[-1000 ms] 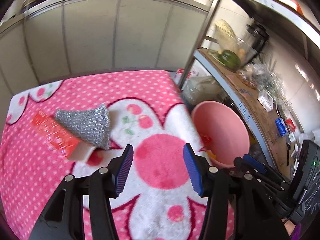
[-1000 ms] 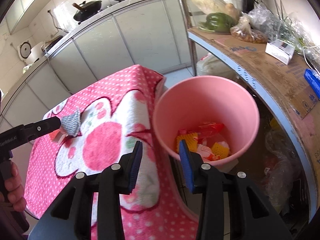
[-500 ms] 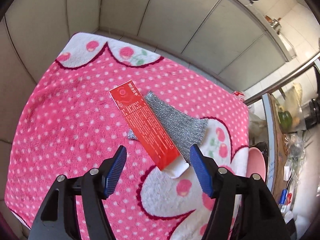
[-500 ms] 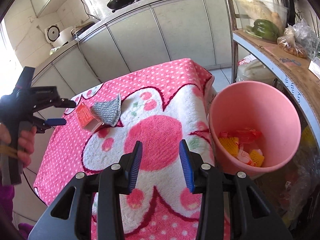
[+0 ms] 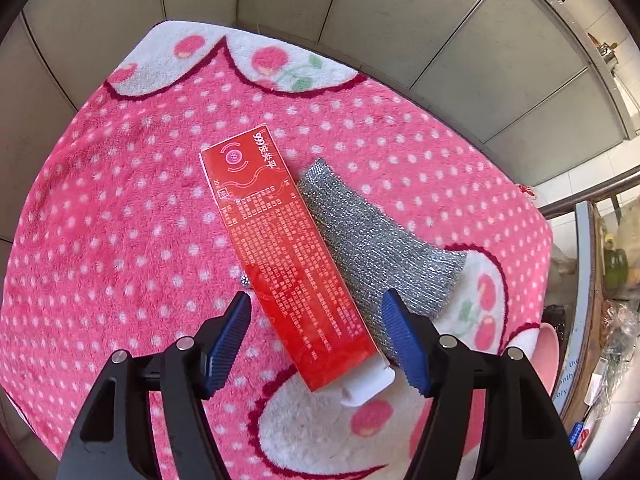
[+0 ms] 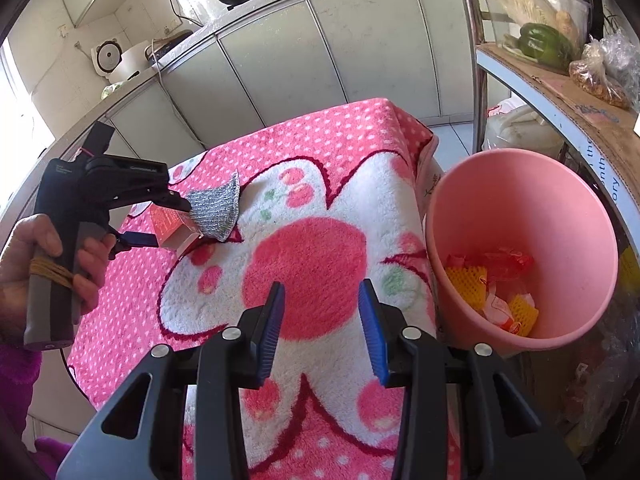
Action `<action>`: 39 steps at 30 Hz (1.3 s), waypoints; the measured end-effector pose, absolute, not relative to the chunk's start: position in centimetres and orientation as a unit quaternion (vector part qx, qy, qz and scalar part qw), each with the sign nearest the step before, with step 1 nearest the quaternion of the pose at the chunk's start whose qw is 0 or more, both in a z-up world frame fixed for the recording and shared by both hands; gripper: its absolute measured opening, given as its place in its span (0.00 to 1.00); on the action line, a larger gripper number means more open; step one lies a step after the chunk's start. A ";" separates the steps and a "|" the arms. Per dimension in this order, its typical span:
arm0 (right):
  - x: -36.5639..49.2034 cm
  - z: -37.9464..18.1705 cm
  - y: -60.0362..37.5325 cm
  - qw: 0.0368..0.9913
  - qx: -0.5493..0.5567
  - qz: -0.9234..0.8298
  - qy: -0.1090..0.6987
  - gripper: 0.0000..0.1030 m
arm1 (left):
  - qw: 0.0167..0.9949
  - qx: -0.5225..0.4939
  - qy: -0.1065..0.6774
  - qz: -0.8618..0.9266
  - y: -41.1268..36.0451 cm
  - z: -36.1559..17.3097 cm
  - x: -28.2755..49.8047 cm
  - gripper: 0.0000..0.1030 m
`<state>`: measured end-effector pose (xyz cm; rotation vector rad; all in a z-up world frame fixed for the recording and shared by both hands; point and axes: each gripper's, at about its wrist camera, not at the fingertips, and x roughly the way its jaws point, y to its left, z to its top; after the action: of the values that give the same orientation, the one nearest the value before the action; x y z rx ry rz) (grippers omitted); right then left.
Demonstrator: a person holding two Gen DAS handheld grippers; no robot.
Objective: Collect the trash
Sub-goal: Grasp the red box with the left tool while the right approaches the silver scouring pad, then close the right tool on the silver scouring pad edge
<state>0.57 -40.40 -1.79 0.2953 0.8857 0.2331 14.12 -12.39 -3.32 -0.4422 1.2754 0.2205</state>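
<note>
- The table [image 5: 120, 240], under a pink dotted cover, carries all that is left to collect.
- The pink bin [image 6: 520, 208] stands off the table's right edge, with wrappers already in it.
- The red box [image 5: 288, 260] lies flat mid-table, its white flap end toward me.
- A silver scourer [image 5: 368, 240] lies touching the box's right side (maybe partly under it; I cannot tell).
- My left jaws [image 5: 320, 336] are apart, straddling the box's near end, pads clear of it.
- My right jaws [image 6: 322, 326] hang apart over the cover, holding nothing.
- Risk: my right-hand pad sits over the scourer, so closing may snag it along with the box.
- Risk: pinching only the loose flap end could let the box tilt and drop short of the bin.
</note>
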 end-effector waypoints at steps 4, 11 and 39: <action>1.2 -1.6 -39.5 0.886 0.133 0.121 0.428 0.38 | 0.780 -0.208 0.580 0.111 -12.2 -3.8 13.8 0.53; 4.1 -1.5 -36.7 0.877 0.131 0.159 0.434 0.38 | 0.788 -0.221 0.569 0.078 -9.4 -4.0 11.7 0.40; 11.0 -2.5 -29.2 0.854 0.158 0.121 0.480 0.06 | 0.819 -0.052 0.570 -0.051 -0.2 -3.7 4.3 0.47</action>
<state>10.99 -29.23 -2.52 0.3319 1.0092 0.2552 4.27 -0.16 -3.67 -0.1102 1.2137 -0.1085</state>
